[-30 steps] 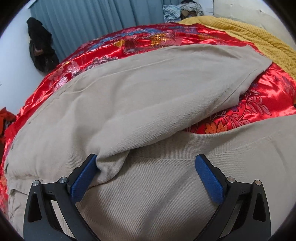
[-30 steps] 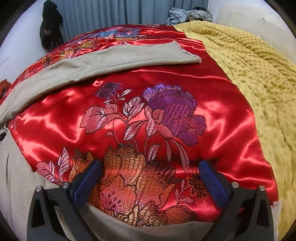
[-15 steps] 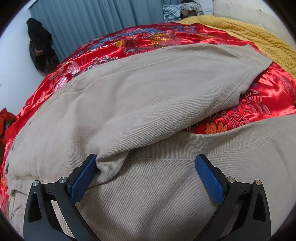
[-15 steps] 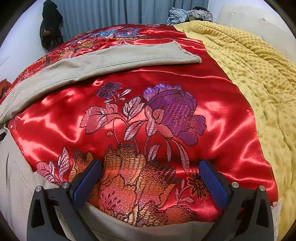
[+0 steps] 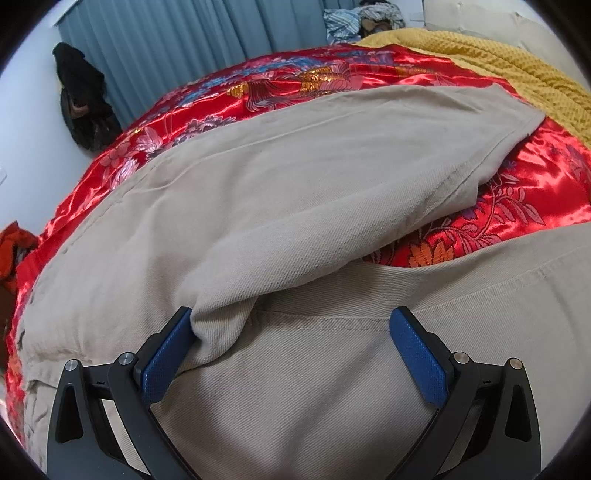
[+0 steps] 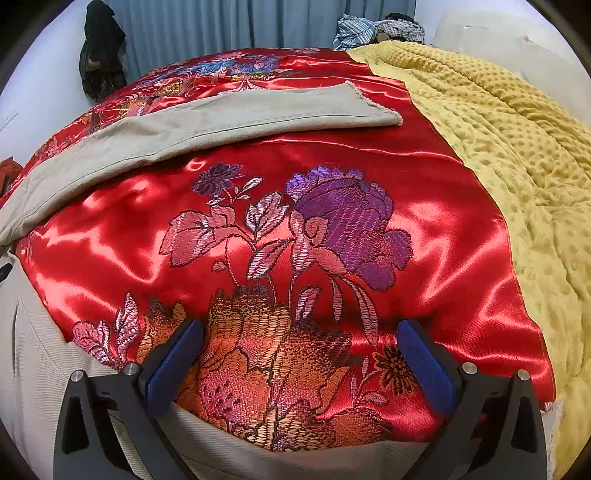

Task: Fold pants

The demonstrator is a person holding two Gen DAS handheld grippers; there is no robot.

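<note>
Beige pants (image 5: pixel 280 206) lie spread on a red embroidered bedcover (image 5: pixel 532 192). One leg runs away toward the far right; the other leg crosses the lower right. My left gripper (image 5: pixel 291 325) is open over the crotch area, its left blue pad (image 5: pixel 166 354) touching a raised fold of cloth. In the right wrist view the far leg (image 6: pixel 221 122) lies across the top, and the near leg (image 6: pixel 33 362) passes under the frame's lower edge. My right gripper (image 6: pixel 299 343) is open above the near leg's edge and the red cover (image 6: pixel 424 184), holding nothing.
A mustard-yellow blanket (image 6: pixel 517 155) covers the right side of the bed. Blue-grey curtains (image 5: pixel 192 48) hang behind it. A black garment (image 5: pixel 81 99) hangs at the left wall. Crumpled clothes (image 6: pixel 373 27) lie at the far end. Something orange-red (image 5: pixel 14 251) sits at the left.
</note>
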